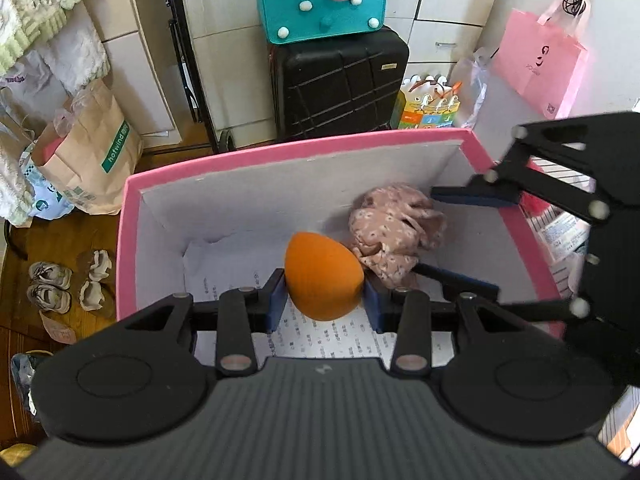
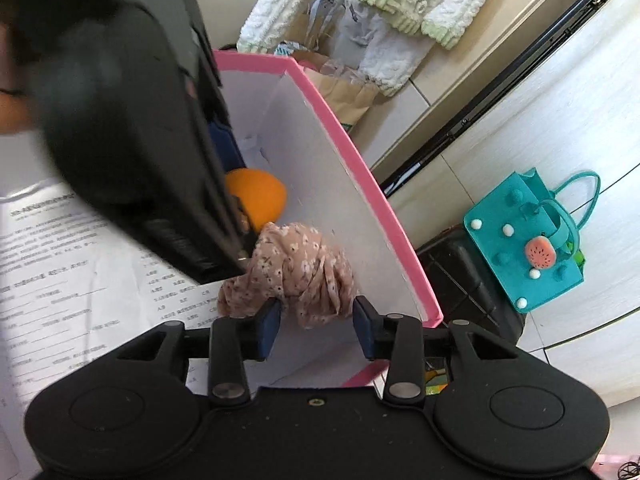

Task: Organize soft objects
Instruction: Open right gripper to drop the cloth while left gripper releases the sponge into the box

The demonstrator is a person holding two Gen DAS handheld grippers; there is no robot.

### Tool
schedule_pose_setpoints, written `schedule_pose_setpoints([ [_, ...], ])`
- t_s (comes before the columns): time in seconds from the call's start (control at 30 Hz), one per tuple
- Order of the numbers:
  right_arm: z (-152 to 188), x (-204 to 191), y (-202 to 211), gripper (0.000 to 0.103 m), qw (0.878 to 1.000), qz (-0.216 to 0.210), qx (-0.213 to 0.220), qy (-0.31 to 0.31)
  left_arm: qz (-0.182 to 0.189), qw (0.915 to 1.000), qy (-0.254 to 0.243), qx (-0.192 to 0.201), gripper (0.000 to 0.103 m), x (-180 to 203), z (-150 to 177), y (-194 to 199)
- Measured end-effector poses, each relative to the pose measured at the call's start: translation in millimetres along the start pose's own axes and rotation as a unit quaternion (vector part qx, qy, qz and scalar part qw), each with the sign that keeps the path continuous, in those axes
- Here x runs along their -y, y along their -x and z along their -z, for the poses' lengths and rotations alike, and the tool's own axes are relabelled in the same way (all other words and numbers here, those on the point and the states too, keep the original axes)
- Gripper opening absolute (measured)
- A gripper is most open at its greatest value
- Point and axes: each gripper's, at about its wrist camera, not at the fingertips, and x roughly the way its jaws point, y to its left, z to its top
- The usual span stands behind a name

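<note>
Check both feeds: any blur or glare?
Left wrist view: sharp; fisheye bends the box rim; sponge evenly lit. Right wrist view: left gripper a dark blur close up; cloth sharp; no glare.

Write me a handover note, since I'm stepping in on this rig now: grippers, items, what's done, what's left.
Left gripper: shut on the orange sponge, held low inside the pink box.
Right gripper: fingers apart around the floral cloth, not pressing it; the cloth lies in the box.
Done: cloth is in the box.
Left: let go of the sponge beside the cloth, then draw both grippers out.
</note>
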Motion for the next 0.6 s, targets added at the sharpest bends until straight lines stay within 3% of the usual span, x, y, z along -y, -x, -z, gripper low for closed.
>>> schedule_pose_setpoints([
  [0.23,11,5,20,0.044,0.999,-0.022,0.027,-0.025,-0.017,0.9997,0.008,-0.015,0.04,1,-3,-14],
  [0.33,16,5,22,0.044,0.998,-0.033,0.032,-0.033,-0.025,0.9995,0.01,-0.016,0.051,1,-4,-19],
  [0.4,17,5,23,0.044,0.998,-0.042,0.034,-0.041,-0.025,0.9995,0.011,-0.013,0.063,2,-5,-18],
  [0.6,21,5,35,0.044,0.994,-0.061,0.047,-0.074,-0.03,0.9995,-0.007,-0.011,0.069,7,-2,1],
])
